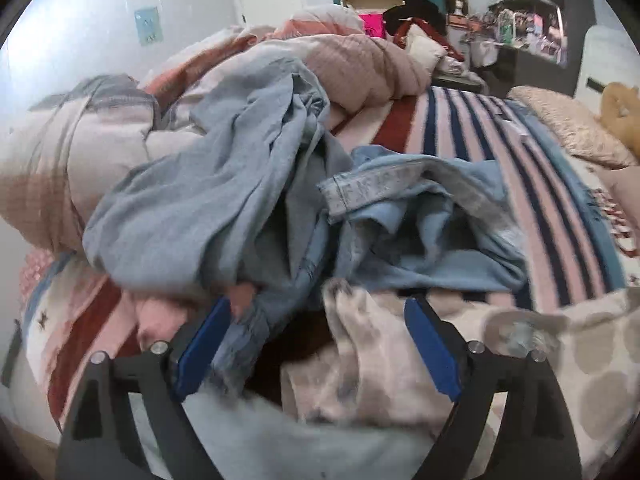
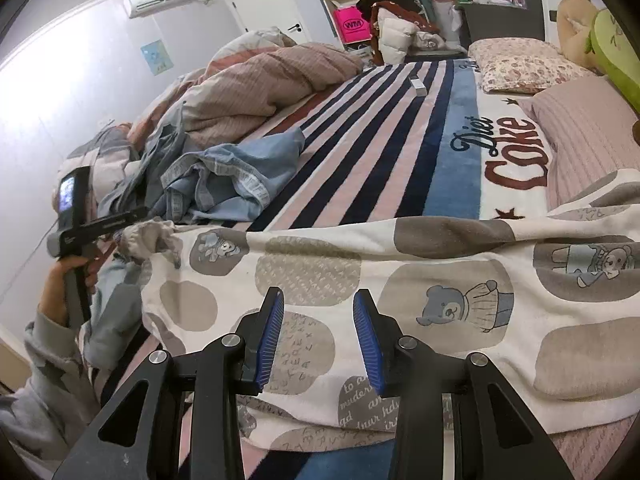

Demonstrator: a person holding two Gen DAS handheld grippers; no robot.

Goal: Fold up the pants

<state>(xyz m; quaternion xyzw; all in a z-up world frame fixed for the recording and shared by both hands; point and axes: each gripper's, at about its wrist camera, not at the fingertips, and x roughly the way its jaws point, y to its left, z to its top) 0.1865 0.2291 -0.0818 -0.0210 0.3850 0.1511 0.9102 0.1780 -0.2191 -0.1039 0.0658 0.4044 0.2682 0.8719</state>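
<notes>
The pants (image 2: 400, 292) are white with grey patches and cartoon bears, spread across the striped bed. One gathered cuff end (image 2: 148, 240) lies at the left, right by my left gripper (image 2: 120, 220). In the left wrist view that cuff (image 1: 360, 340) lies between the wide-open blue pads (image 1: 432, 348) of my left gripper (image 1: 320, 320). My right gripper (image 2: 318, 304) is open and empty, hovering just above the middle of the pants.
Crumpled light blue clothes (image 2: 224, 176) (image 1: 224, 196) lie beyond the cuff. A bunched pink duvet (image 2: 260, 84) fills the far left of the bed. Pillows (image 2: 520, 64) and a plush toy (image 2: 580, 28) are at the right. The striped blanket (image 2: 380, 140) covers the bed.
</notes>
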